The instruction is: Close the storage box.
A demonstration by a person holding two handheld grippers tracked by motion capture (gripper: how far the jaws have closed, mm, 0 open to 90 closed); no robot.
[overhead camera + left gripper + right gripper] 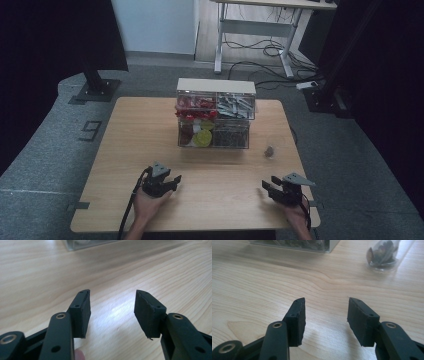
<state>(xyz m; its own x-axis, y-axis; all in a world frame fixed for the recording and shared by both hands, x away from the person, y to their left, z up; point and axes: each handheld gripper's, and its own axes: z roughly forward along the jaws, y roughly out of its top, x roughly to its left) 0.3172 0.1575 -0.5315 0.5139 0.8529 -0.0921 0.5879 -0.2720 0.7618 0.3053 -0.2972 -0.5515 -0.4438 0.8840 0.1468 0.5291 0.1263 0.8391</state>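
A clear compartment box (215, 117) with a white lid stands at the back middle of the wooden table (125, 150). It holds red, yellow, grey and dark items. A small clear packet of dark pieces (269, 151) lies on the table to the box's right. My left gripper (175, 182) rests low near the front left, open, with bare wood between its pads (112, 293). My right gripper (266, 188) sits near the front right, open and empty (325, 301). The right gripper view has the packet (384, 255) ahead to the right and the box's edge (294, 245) at top.
The box's lower edge (82, 243) lies far ahead in the left gripper view. Beyond the table, a white desk frame (255, 30) with loose cables stands on the floor. A black stand base (95, 90) sits at the back left.
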